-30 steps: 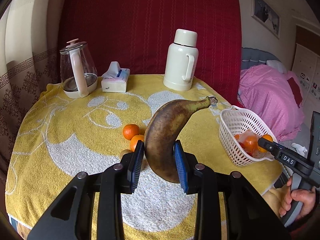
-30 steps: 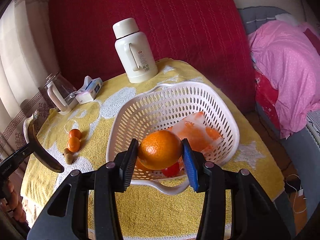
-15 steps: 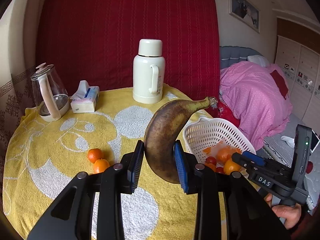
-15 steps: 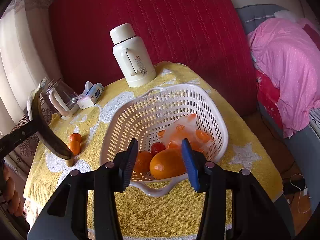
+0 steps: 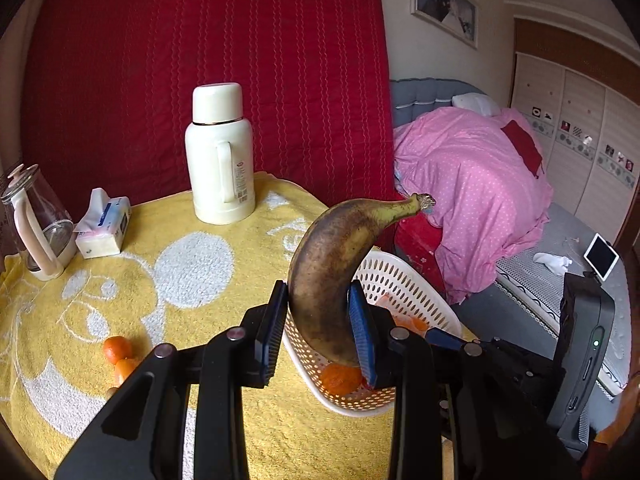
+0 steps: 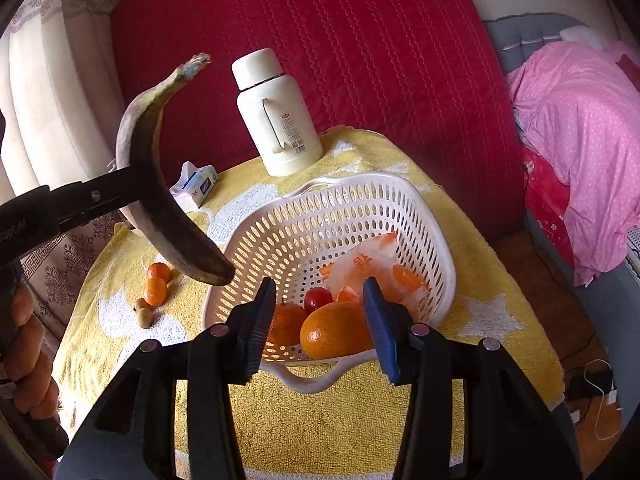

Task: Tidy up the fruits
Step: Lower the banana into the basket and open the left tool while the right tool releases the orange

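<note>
Now banana [image 5: 324, 280] clamped between left fingers [image 5: 362, 330], upright

No lettering reads clearly; the thermos [image 6: 280, 116] label [image 6: 292, 124] print is too small.

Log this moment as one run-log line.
left gripper: shut on brown overripe banana | right gripper: open over white perforated plastic basket | big orange: in basket

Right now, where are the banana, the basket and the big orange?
banana [image 5: 320, 280]: left wrist view, on its dark middle above the pads.
basket [image 6: 434, 224]: right wrist view, on its far right wall.
big orange [image 6: 334, 330]: right wrist view, on its front face.
</note>
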A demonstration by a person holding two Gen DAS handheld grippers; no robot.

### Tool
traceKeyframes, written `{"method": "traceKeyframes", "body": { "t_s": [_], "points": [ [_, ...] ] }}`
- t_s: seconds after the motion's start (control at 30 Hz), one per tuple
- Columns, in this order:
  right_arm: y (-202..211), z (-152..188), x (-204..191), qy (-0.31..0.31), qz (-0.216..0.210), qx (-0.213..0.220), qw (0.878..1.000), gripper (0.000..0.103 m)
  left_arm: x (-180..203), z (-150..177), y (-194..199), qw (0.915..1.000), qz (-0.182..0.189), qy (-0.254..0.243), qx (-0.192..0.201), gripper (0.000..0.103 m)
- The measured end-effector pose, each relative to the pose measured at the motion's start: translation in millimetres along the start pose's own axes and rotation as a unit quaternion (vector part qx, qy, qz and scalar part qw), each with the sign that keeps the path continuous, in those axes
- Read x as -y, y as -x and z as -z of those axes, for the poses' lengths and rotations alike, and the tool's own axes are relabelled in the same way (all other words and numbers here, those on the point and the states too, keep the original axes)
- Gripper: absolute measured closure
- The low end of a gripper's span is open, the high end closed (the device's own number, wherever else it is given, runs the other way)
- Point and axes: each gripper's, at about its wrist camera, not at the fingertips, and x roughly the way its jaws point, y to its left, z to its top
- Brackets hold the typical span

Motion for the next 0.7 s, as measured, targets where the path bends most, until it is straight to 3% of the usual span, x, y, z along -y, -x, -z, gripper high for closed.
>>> {"method": "traceKeyframes", "body": {
  "t_s": [0.27, 0.33, 0.53, 0.7],
  "points": [
    [1, -3, 10, -0.005, -0.009, 0.005, 1.000, 0.056, 15, 0, -29, 0.9995, -0.002, -0.007, -0.031, 0.071],
    [1, -3, 15, -0.012, -0.007, 0.006, 1.000, 0.048, 17, 2, -36, 0.9992, -0.004, -0.006, -0.040, 0.071],
    [2, -7, 24, -0.028, -0.012, 0.009, 1.000, 0.048, 19, 9, -50, 0.9979, -0.007, 0.000, -0.065, 0.069],
    [6, -10, 29, -0.033, -0.016, 0.013, 0.999, 0.047, 17, 8, -45, 0.9985, -0.025, 0.003, -0.049, 0.055]
  ]
}}
